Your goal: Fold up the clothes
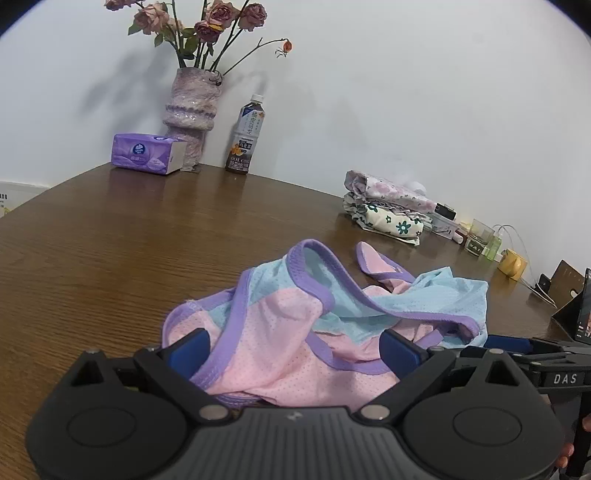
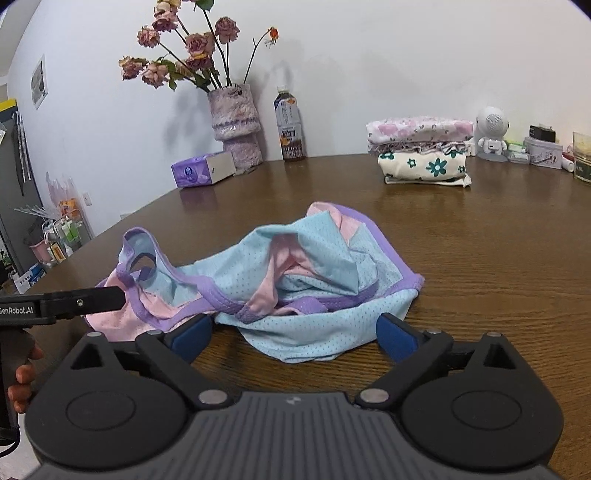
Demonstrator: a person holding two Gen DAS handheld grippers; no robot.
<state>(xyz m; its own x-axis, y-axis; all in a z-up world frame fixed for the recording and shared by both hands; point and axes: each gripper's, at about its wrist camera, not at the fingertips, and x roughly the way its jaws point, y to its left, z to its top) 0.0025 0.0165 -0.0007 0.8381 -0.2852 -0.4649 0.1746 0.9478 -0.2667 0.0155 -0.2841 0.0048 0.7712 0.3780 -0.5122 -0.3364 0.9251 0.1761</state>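
While spread wide, left tongs point(image 1: 293, 349) straddling the pink portion of the garment point(image 1: 295, 332), blue pads standing apart from each other with cloth bunched loosely between them and not pinched. Garment: mesh fabric in pink and light blue with purple trim, crumpled in a heap on the brown tabletop point(image 1: 129, 258), near its front edge.

Left to right along the wall in the left wrist view: purple tissue pack point(image 1: 147, 153), pinkish vase point(image 1: 190, 114) holding dried roses point(image 1: 218, 16), dark drink bottle point(image 1: 245, 138), stack of folded floral clothes point(image 1: 388, 210), small jars and a yellow object at far right.

Right tongs point(image 2: 295, 332) likewise spread wide, pads either side of the light blue hem of the garment point(image 2: 314, 258), cloth lying slack between them, nothing clamped. Left of them in the right wrist view, a finger of the left tongs reaching to the pink end. Behind, a white astronaut figure point(image 2: 491, 134) beside the folded stack point(image 2: 421, 151).
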